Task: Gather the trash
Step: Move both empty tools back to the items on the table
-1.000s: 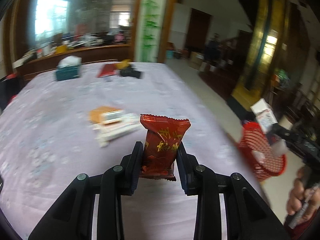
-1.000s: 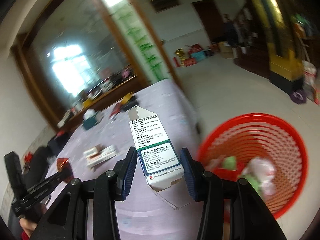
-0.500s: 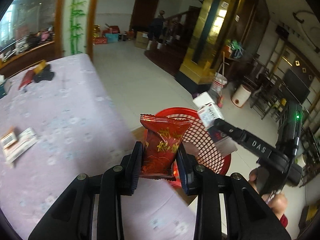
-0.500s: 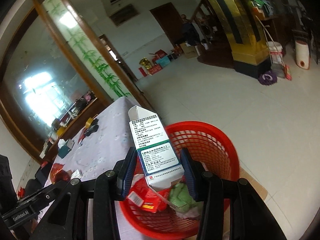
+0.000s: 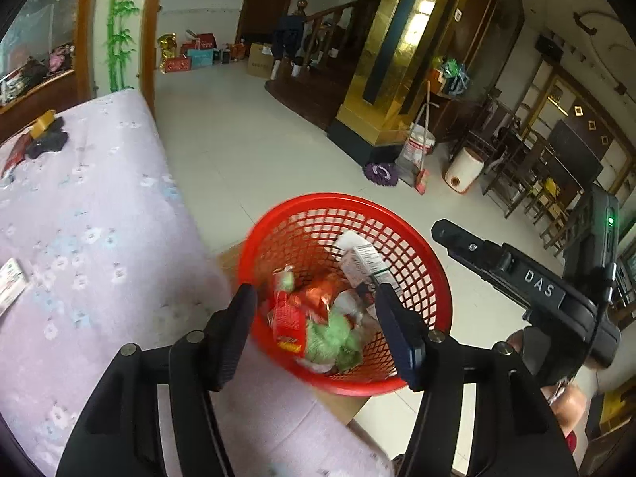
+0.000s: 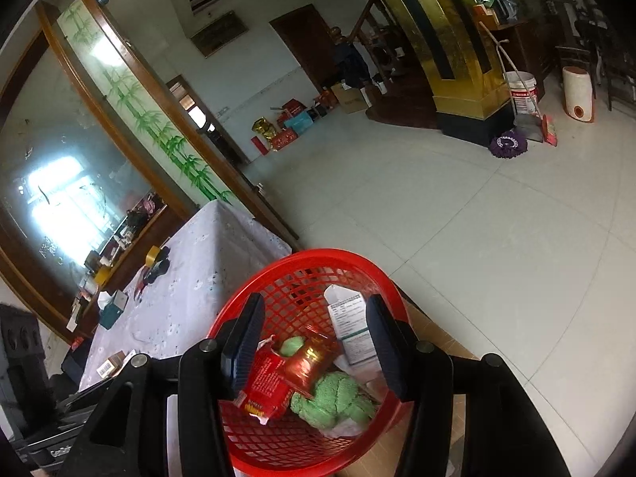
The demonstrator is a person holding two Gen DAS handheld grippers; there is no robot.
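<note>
Both my grippers, left gripper [image 5: 314,326] and right gripper [image 6: 314,342], just opened, empty; snack packet [image 6: 308,359] and carton [image 5: 363,264] now in red basket [image 5: 433,278]

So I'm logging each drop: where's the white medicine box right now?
In the right wrist view, the white medicine box lies inside the red basket, against its right wall, beside the red snack packet and above the green cloth.
</note>
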